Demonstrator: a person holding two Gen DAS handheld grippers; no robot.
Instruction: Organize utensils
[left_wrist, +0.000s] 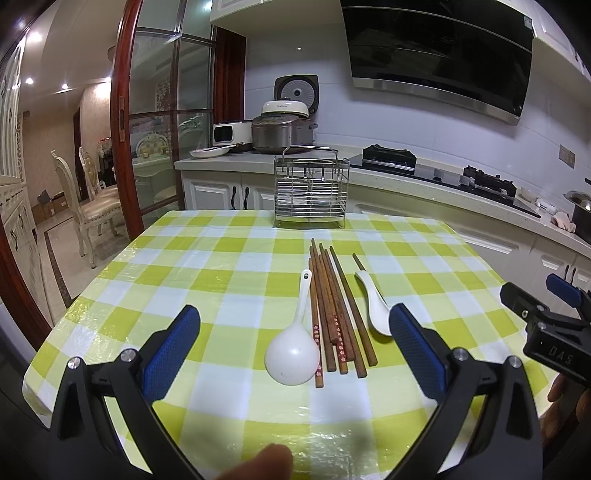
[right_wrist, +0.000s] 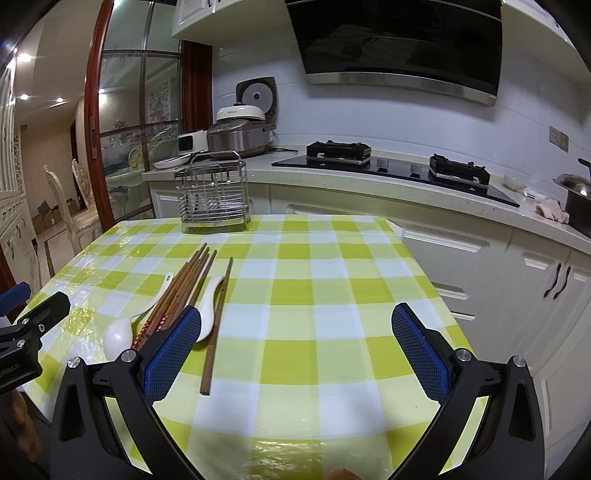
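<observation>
Two grippers hang spread wide and empty over the near edge of the table: your left gripper faces the ladle, your right gripper sits right of the pile. Left to right lie ladle, chopsticks, spoon, with the rack at the far edge. Take the ladle's handle first, I judge, pinching low and square so neighbouring sticks stay put.

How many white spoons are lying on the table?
2. The larger spoon lies left of the chopsticks; the smaller spoon lies among the chopsticks on their right side. None seems hidden.
</observation>
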